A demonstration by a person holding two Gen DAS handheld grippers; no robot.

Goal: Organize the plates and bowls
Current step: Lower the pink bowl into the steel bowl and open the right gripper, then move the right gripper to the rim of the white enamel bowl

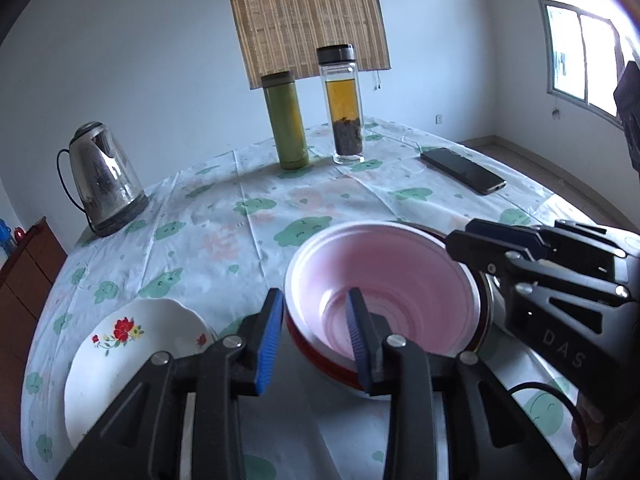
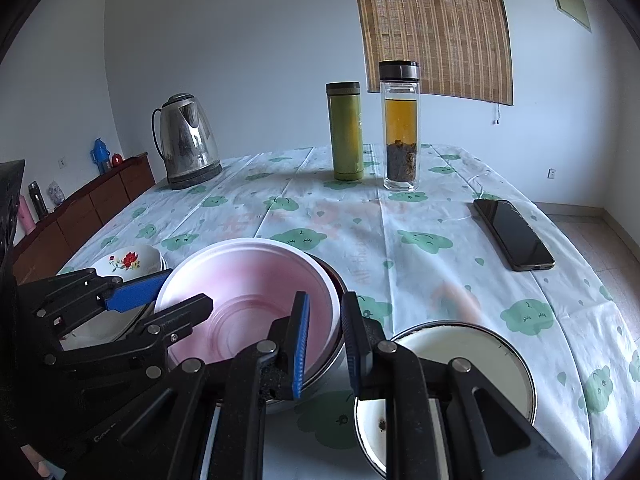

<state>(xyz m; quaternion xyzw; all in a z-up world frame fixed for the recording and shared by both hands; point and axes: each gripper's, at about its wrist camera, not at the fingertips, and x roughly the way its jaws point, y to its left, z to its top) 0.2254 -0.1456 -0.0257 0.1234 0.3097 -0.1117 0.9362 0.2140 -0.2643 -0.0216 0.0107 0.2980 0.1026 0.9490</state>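
Left wrist view: left gripper (image 1: 316,334) has its jaws spread, straddling the near-left rim of the pink bowl (image 1: 384,280); one blue pad sits outside the wall, the other inside, with a gap showing at the outer pad, so no pinch. The pink bowl is nested in a red bowl (image 1: 320,354), whose rim shows only in this view. The right wrist view adds that both sit inside a steel bowl (image 2: 332,360), near the front edge of the table (image 1: 240,216). Right gripper (image 2: 325,344) has its jaws nearly together, straddling the stack's right rim; the steel rim lies between the pads, but whether they press it I cannot tell. Only the right wrist view shows a white enamel plate (image 2: 452,344) at the front edge, right of the stack, partly under the right gripper. A floral plate (image 1: 120,344) lies near the table's left edge, just beside the stack. Toward the far edge: steel kettle (image 1: 102,182), green flask (image 1: 286,124), glass tea bottle (image 1: 346,112); a phone (image 1: 464,170) near the right edge. The letters "DAS" are readable on the right gripper's body in the left wrist view. A wooden sideboard (image 2: 88,208) stands along the left wall.
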